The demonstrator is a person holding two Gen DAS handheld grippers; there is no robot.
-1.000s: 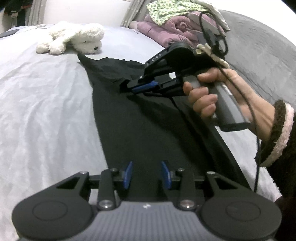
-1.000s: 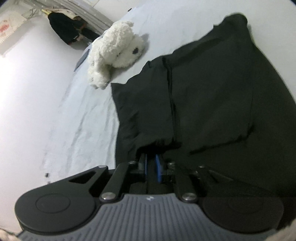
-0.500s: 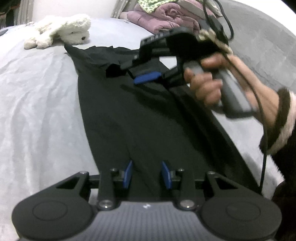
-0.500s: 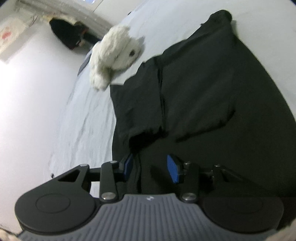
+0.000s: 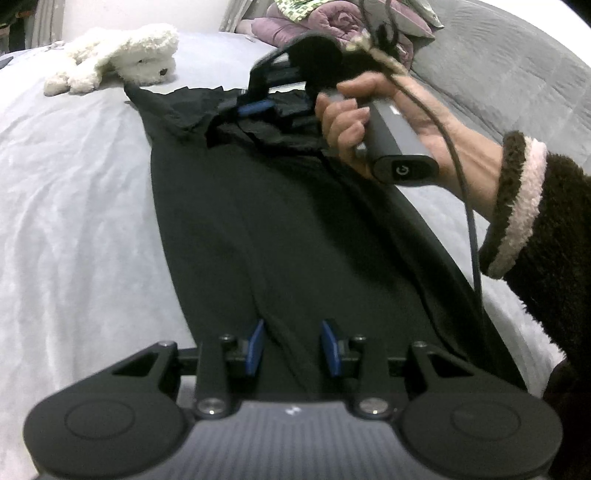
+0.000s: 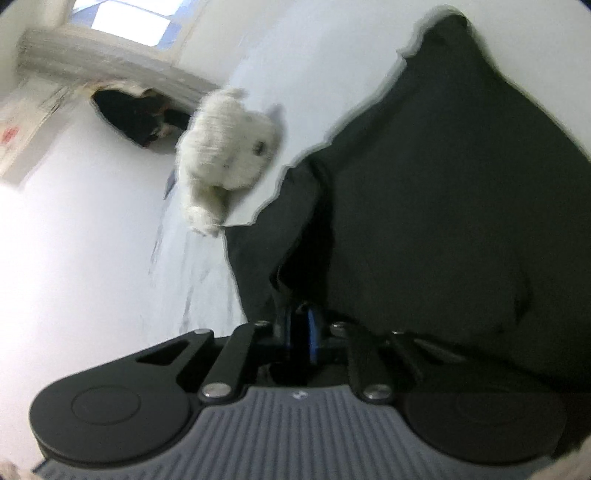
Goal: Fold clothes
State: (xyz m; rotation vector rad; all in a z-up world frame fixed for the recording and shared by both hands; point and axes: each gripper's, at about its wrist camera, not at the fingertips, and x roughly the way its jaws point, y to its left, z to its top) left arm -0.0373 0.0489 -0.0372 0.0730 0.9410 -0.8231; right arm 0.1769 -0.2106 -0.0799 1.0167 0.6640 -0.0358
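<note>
A long black garment (image 5: 295,221) lies flat on the pale bed sheet (image 5: 74,221). In the left wrist view my left gripper (image 5: 293,343) rests low over its near end, blue pads apart, a soft ridge of cloth running between them unpinched. A hand (image 5: 354,110) holds my right gripper (image 5: 255,109) at the garment's far end, where a fold of the cloth is raised. In the right wrist view the right gripper (image 6: 301,325) has its jaws closing, nearly together, with the edge of the black garment (image 6: 424,203) caught between the pads.
A white plush toy (image 5: 125,55) (image 6: 229,151) lies on the sheet just beyond the garment's far corner. A pile of purple and green clothes (image 5: 332,22) sits behind it, beside a grey blanket (image 5: 498,74). A dark fleece sleeve (image 5: 535,221) crosses the right side.
The right gripper opened, let go of the fold, shifted along the far edge and closed on the cloth again, lifting it. The left gripper stayed where it was.
</note>
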